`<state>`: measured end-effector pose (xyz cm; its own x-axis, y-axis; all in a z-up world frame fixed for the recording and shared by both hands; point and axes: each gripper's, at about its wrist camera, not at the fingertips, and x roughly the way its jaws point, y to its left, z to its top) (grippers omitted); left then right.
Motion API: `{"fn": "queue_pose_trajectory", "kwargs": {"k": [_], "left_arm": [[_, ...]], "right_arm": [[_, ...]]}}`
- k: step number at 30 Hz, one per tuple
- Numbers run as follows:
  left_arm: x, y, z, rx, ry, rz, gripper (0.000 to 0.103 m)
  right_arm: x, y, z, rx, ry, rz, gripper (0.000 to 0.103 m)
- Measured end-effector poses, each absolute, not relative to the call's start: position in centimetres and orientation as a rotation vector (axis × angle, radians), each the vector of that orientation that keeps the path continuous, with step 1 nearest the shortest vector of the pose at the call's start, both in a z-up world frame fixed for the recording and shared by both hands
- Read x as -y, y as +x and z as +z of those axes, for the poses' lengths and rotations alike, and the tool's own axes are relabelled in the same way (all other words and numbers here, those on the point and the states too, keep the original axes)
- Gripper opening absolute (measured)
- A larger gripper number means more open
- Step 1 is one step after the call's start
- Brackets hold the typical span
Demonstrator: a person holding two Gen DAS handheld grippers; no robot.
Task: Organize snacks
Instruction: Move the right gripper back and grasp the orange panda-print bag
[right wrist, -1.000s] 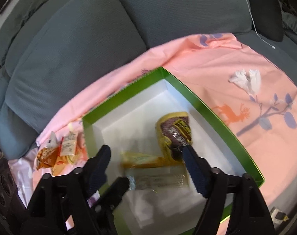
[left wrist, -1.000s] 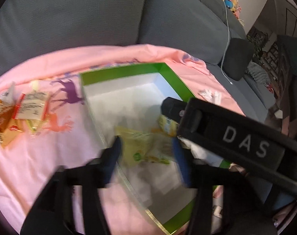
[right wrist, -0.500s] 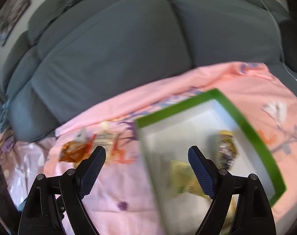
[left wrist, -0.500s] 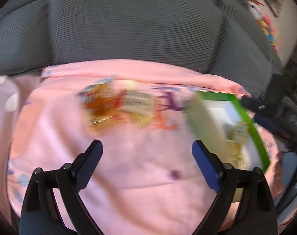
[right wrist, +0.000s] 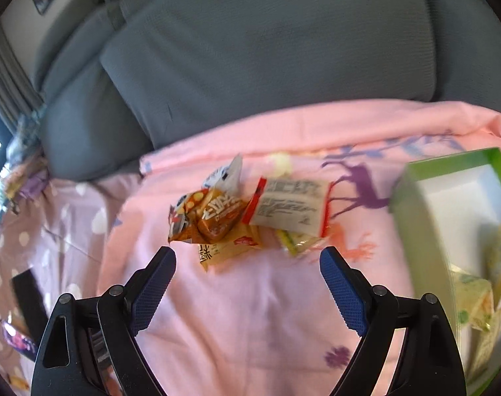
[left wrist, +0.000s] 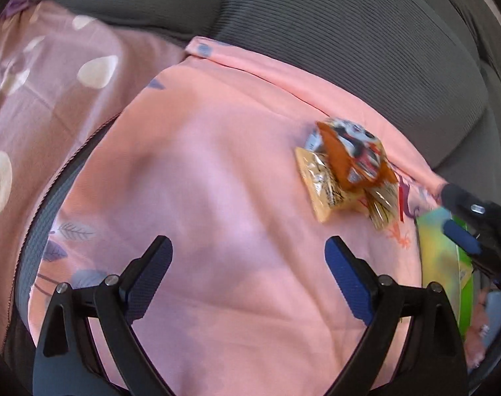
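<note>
A pile of snack packets lies on the pink cloth: an orange packet (right wrist: pixel 207 219), a white packet with red ends (right wrist: pixel 288 206), a tan packet (right wrist: pixel 229 247) and a yellow one (right wrist: pixel 298 242). The orange packet (left wrist: pixel 352 160) also shows in the left wrist view, upper right. The green box (right wrist: pixel 448 163) with a white inside stands at the right and holds yellow packets (right wrist: pixel 474 300). My right gripper (right wrist: pixel 247 264) is open and empty, just short of the pile. My left gripper (left wrist: pixel 247 259) is open and empty over bare cloth, left of the pile.
Grey sofa cushions (right wrist: pixel 266 49) rise behind the cloth. A mauve spotted cloth (left wrist: pixel 36 76) lies to the left. The other gripper's dark body (left wrist: pixel 481 227) shows at the right edge of the left wrist view. A dark object (right wrist: pixel 27 293) lies at the left.
Both grippers have swung left, away from the green box toward the snack pile. The left gripper went furthest, and the box has slid to the right edge of both views.
</note>
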<state>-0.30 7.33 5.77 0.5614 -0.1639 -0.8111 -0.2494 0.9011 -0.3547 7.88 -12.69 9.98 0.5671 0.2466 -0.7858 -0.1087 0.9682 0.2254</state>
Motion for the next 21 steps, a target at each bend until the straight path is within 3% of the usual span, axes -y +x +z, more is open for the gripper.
{"fn": "queue_pose_trajectory", "kwargs": {"k": [11, 17, 21], "left_arm": [[-9.6, -0.3, 6.0, -0.971, -0.513, 0.063, 0.094], [-9.4, -0.2, 5.6, -0.985, -0.500, 0.057, 0.094], [-9.5, -0.2, 5.7, -0.974, -0.502, 0.046, 0.094]], "right_arm": [[3.6, 15.6, 7.0, -1.045, -0.178, 0.161, 0.089], [4.1, 16.4, 6.0, -1.052, -0.135, 0.169, 0.089], [4.4, 16.1, 5.8, -1.027, -0.122, 0.206, 0.072]]}}
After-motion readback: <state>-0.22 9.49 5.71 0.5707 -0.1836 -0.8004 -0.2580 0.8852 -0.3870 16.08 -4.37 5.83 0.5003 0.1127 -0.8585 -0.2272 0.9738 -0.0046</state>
